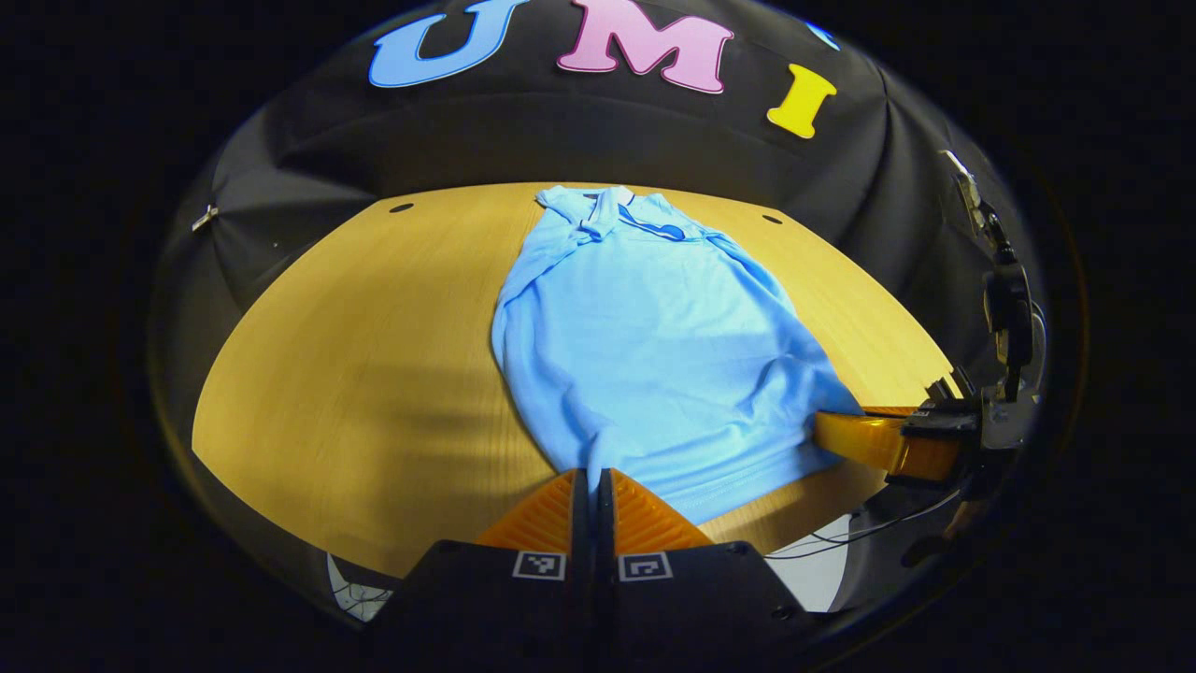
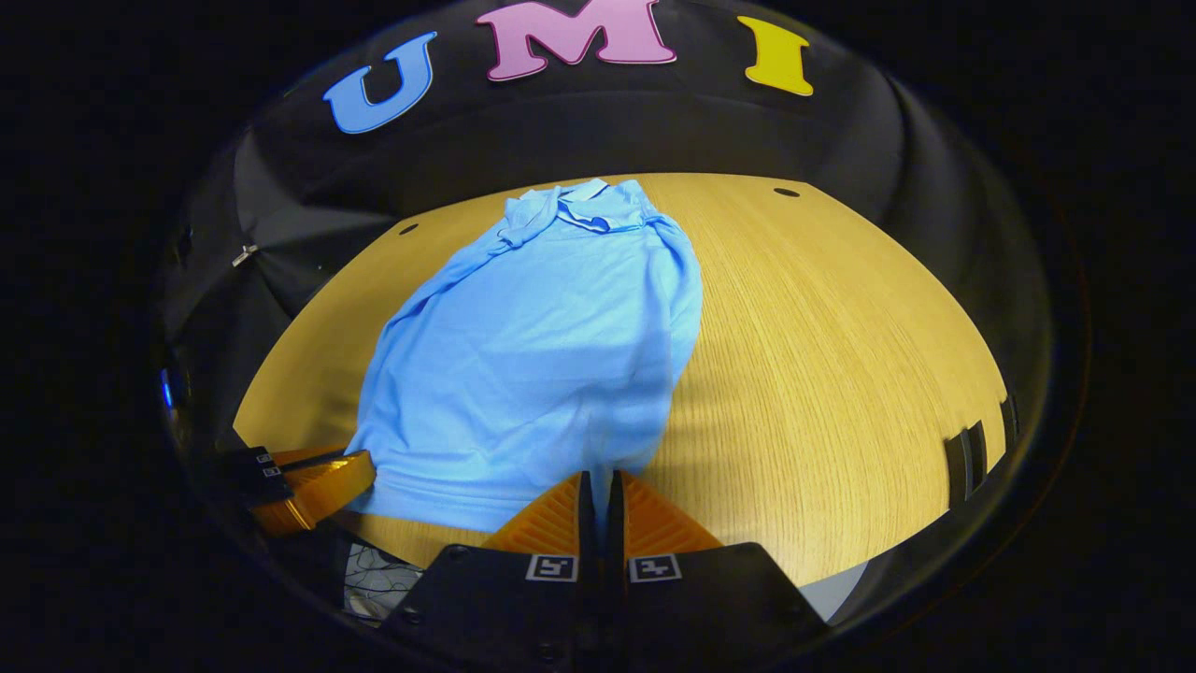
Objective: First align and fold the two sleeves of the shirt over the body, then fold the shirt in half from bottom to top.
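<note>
- A light blue shirt (image 1: 645, 346) lies on a wooden counter (image 1: 374, 346), collar (image 1: 607, 210) at the far end toward the black cloth wall, hem at the near edge.
- Both sleeves are already folded in over the body, so the shirt forms a long, narrow shape with soft wrinkles along its sides.
- In the left gripper view, the left tool (image 1: 592, 491) sits at the near hem, at the shirt's left corner. Its 2 fingers are pressed together with a thin edge of blue fabric pinched between them.
- In the same view the right tool (image 1: 846, 435) shows farther off at the right, at the hem's other corner, its tip touching the cloth.
- In the right gripper view, the right tool (image 2: 598, 495) has its 2 fingers together, clamped on the hem at the shirt's right corner.
- There the left tool (image 2: 322, 486) shows low at the left, at the opposite hem corner.
- 2 small dark holes (image 2: 787, 193) mark the counter's far edge.
</note>
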`<action>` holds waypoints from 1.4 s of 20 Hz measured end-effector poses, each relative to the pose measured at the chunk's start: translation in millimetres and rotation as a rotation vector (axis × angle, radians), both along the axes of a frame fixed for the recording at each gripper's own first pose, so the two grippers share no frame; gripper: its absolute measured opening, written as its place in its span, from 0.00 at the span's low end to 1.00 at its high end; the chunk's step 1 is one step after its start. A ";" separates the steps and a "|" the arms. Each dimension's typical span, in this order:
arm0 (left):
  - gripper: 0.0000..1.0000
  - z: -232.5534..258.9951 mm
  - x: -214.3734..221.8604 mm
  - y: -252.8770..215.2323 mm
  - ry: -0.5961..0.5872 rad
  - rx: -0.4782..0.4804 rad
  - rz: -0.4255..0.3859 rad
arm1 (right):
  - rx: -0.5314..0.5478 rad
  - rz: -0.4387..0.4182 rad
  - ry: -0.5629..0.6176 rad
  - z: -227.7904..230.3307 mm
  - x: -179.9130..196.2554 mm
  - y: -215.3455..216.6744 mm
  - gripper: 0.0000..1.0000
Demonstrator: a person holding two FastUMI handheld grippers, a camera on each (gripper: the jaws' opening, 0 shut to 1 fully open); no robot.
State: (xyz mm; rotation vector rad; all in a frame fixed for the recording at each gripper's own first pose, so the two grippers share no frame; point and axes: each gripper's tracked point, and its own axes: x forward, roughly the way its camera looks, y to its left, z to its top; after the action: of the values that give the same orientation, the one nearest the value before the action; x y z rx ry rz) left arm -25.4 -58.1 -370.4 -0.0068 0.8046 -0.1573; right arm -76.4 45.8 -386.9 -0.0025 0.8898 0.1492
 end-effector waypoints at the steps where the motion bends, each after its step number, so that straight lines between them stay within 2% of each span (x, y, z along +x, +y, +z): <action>1: 0.06 -0.1 1.6 0.3 0.003 0.008 -0.006 | 0.004 0.001 0.008 -0.6 1.1 0.2 0.05; 5: 0.06 7.2 8.7 0.2 0.014 0.014 -0.001 | 0.032 -0.004 0.020 5.6 7.5 1.7 0.05; 13: 0.06 55.2 44.5 -3.9 -0.028 0.000 0.022 | 0.043 0.059 -0.014 45.3 45.5 13.4 0.05; 19: 0.06 109.8 89.6 -2.2 -0.068 -0.002 0.065 | 0.069 0.103 -0.070 84.8 104.1 23.9 0.05; 28: 0.06 184.2 191.3 -10.1 -0.163 -0.030 0.118 | 0.091 0.209 -0.115 125.6 198.3 40.9 0.05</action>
State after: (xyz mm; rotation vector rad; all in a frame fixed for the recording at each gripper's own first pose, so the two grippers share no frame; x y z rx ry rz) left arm 165.9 -68.2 -186.2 -0.0691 0.6369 -0.0572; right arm 121.9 86.7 -261.3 -0.0190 0.7664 0.3811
